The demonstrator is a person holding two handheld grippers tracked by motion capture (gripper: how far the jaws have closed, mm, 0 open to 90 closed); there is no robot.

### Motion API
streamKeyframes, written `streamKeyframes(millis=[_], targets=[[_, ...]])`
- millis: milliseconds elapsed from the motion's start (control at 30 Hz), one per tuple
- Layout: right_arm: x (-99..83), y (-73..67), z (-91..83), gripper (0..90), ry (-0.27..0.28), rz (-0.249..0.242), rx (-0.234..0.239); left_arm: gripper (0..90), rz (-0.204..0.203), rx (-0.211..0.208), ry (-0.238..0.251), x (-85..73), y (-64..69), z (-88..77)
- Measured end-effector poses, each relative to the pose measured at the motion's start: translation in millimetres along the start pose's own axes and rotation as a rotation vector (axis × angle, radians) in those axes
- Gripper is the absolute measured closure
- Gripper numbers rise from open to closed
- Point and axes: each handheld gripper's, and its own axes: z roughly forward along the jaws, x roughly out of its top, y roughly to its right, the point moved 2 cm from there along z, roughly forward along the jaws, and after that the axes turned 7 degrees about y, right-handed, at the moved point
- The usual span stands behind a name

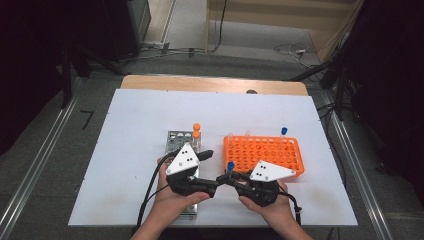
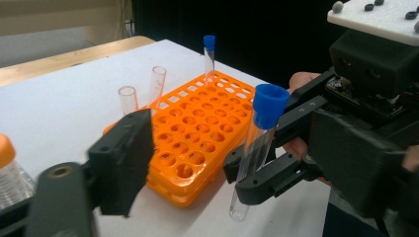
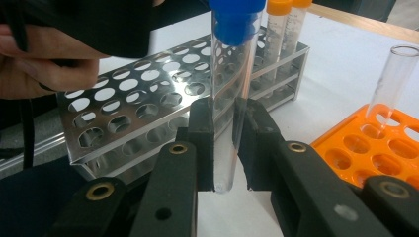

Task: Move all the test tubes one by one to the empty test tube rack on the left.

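My right gripper (image 1: 227,176) is shut on a clear tube with a blue cap (image 1: 230,165), held upright just above the white table, between the two racks. In the right gripper view its pads (image 3: 202,143) press the tube (image 3: 225,123) on both sides. My left gripper (image 1: 210,170) faces it from the left and is open, one jaw on either side of the tube's position without touching it. One of its fingers (image 2: 123,163) shows in the left gripper view, well apart from the tube (image 2: 257,148).
An orange rack (image 1: 290,162) to the right holds a blue-capped tube (image 1: 283,131) and two open clear tubes (image 1: 231,136) along its far edge. A metal rack (image 1: 175,139) on the left, partly under my left hand, carries two orange-capped tubes (image 1: 196,132).
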Motion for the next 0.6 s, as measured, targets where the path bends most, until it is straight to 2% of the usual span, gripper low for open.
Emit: streamKeyframes(millis=[133,267,333,433,467,600], targets=[[0.4,-3.2,0.6,75.1,-0.006,-0.006,0.010,34.4,0.012,-0.026,-0.005,-0.3,5.7,3.5],[0.9,-8.0,2.2,75.1,-0.009,-0.016,0.024,49.9,0.020,-0.067,-0.009,1.2,11.3,4.6],[1.4,-10.3,3.0,75.1,-0.011,-0.026,0.025,58.2,0.035,-0.069,-0.014,1.2,13.3,5.0],[1.6,-11.4,3.7,75.1,-0.014,-0.036,0.028,68.9,0.038,-0.063,-0.019,0.9,13.2,4.7],[1.6,-11.3,3.7,75.0,-0.015,-0.037,0.029,72.4,0.037,-0.072,-0.016,1.0,12.8,4.5],[1.7,-10.6,2.7,75.0,-0.020,-0.037,0.033,75.9,0.058,-0.069,-0.024,0.7,12.9,4.9]])
